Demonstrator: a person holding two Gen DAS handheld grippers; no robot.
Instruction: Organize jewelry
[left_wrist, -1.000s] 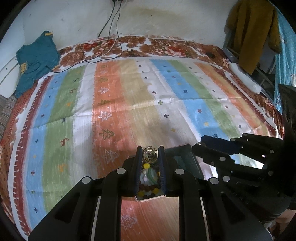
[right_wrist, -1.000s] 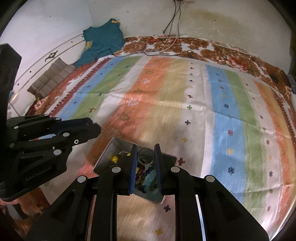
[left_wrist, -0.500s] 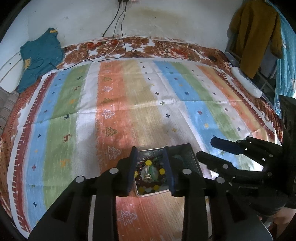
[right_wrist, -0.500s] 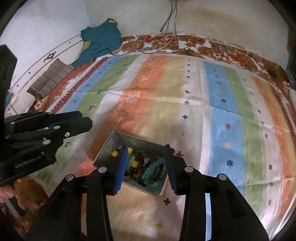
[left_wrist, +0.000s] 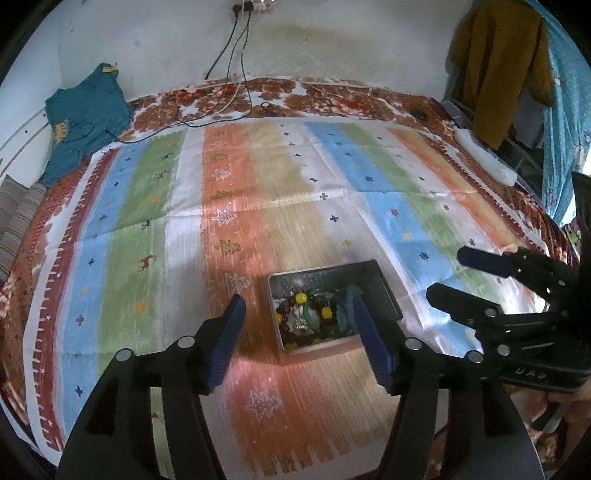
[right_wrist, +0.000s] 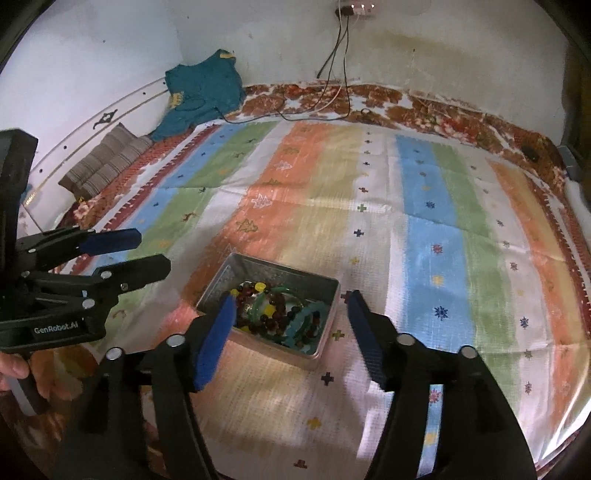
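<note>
A grey metal tin (left_wrist: 380, 286) lies on the striped cloth and holds bead bracelets (left_wrist: 306, 319), dark red with yellow beads, plus green and teal ones. In the right wrist view the tin (right_wrist: 325, 291) shows the same bracelets (right_wrist: 275, 314). My left gripper (left_wrist: 297, 326) is open and empty, raised above the tin's near side. My right gripper (right_wrist: 288, 321) is open and empty, above the tin's near edge. Each gripper also shows in the other's view: the right one (left_wrist: 461, 275) to the right, the left one (right_wrist: 147, 251) to the left.
The striped cloth (left_wrist: 258, 177) covers a bed. A teal garment (left_wrist: 85, 114) lies at the far left, cables (left_wrist: 229, 96) run along the far edge, a striped cushion (right_wrist: 103, 162) sits at the left, and a mustard garment (left_wrist: 498, 66) hangs at the right.
Both grippers were shut on round metal pieces a second ago. Both have opened wide, let the pieces go into the tin, and drawn back and up.
</note>
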